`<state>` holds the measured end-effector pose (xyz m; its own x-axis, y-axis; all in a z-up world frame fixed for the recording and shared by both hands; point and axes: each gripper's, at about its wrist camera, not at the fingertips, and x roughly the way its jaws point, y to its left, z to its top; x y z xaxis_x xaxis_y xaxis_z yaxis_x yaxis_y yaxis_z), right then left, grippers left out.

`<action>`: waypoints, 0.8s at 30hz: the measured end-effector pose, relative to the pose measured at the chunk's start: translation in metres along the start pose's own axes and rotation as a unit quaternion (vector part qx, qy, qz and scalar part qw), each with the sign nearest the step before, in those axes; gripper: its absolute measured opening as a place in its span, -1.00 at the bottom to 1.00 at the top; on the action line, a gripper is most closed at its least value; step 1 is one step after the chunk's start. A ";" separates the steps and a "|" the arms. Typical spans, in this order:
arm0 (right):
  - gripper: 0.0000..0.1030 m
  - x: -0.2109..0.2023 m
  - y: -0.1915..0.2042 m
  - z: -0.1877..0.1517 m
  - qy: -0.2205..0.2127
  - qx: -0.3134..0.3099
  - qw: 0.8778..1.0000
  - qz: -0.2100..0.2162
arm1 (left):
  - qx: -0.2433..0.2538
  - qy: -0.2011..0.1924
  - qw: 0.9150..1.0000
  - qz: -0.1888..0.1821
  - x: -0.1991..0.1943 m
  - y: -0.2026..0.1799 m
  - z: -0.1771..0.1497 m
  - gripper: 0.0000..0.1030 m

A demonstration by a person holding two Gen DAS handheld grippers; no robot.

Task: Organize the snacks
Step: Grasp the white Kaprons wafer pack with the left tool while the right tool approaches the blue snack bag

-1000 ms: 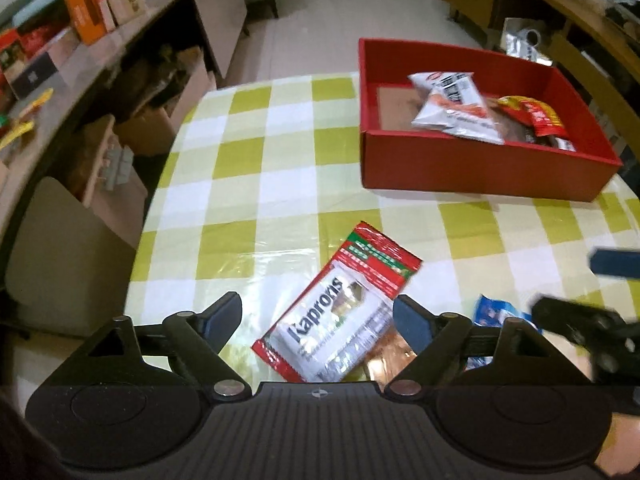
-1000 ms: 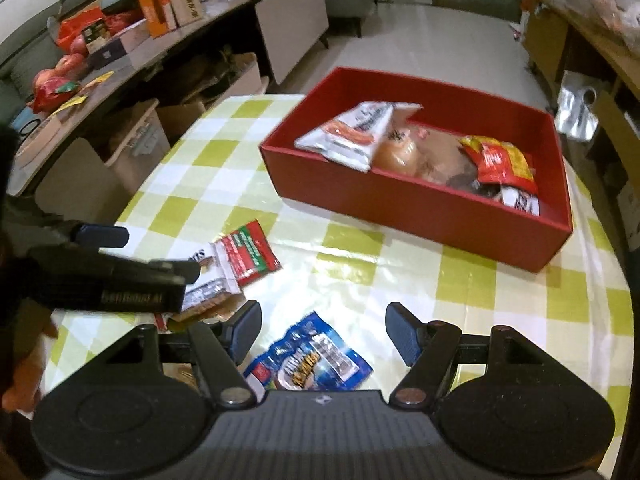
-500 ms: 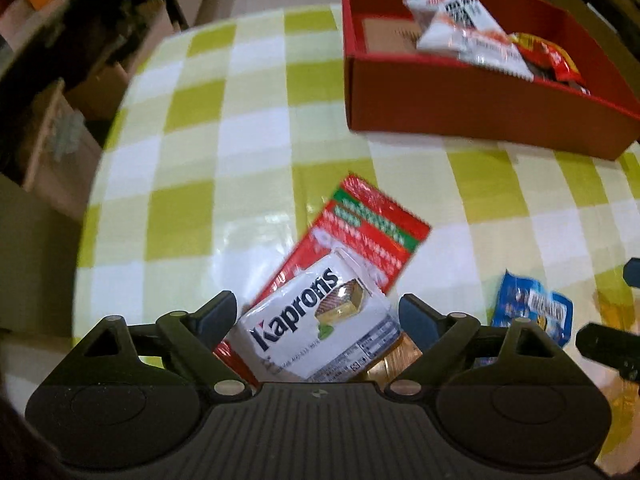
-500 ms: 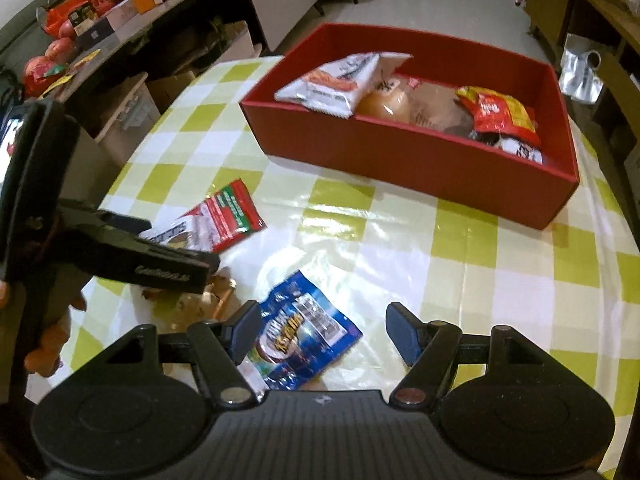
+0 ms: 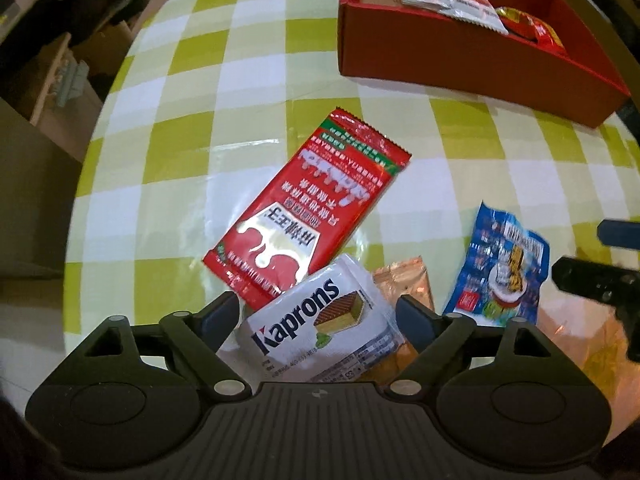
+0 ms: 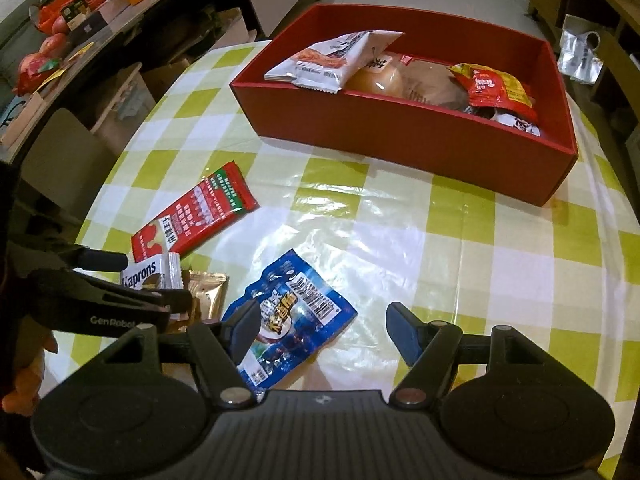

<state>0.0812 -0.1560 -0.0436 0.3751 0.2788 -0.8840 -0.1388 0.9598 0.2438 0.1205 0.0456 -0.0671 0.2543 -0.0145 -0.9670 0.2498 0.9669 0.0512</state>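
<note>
Left hand-held gripper has dropped toward the desk over the last second and now straddles the white Kaprons wafer pack, jaws wide apart and gripping nothing; they have just narrowed a little, the pack between them but not pinched. This pack lies at the near left of the checked desk, overlapping the near end of a red snack packet and a copper foil pouch. Right hand-held gripper hangs half open and empty over the blue snack bag, which sits slightly left of its gap. Farther right stands the red box, already holding several snacks. Judging by this, the wafer pack is about to be picked up for the box.
</note>
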 end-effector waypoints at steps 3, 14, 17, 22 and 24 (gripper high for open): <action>0.51 -0.001 -0.001 -0.001 0.001 0.000 1.000 0.004 | -0.011 -0.008 1.000 -0.006 -0.006 0.005 -0.002 0.74; 0.51 -0.005 -0.001 -0.001 -0.001 -0.004 1.000 0.012 | -0.025 0.015 0.999 -0.033 -0.008 0.013 -0.020 0.80; 0.51 -0.004 0.001 -0.001 -0.001 -0.006 1.000 0.015 | -0.080 0.012 0.995 -0.053 -0.006 0.022 -0.019 0.84; 0.51 -0.002 -0.001 -0.001 0.003 -0.006 1.000 0.013 | -0.078 0.024 0.996 -0.026 0.010 0.007 -0.009 0.87; 0.51 -0.002 -0.004 -0.001 0.003 -0.003 1.000 0.012 | -0.096 0.028 0.995 -0.023 0.016 0.007 -0.009 0.92</action>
<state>0.0801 -0.1601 -0.0433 0.3662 0.3007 -0.8806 -0.1522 0.9530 0.2621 0.1175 0.0543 -0.0845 0.1925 -0.0518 -0.9799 0.0762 0.9964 -0.0376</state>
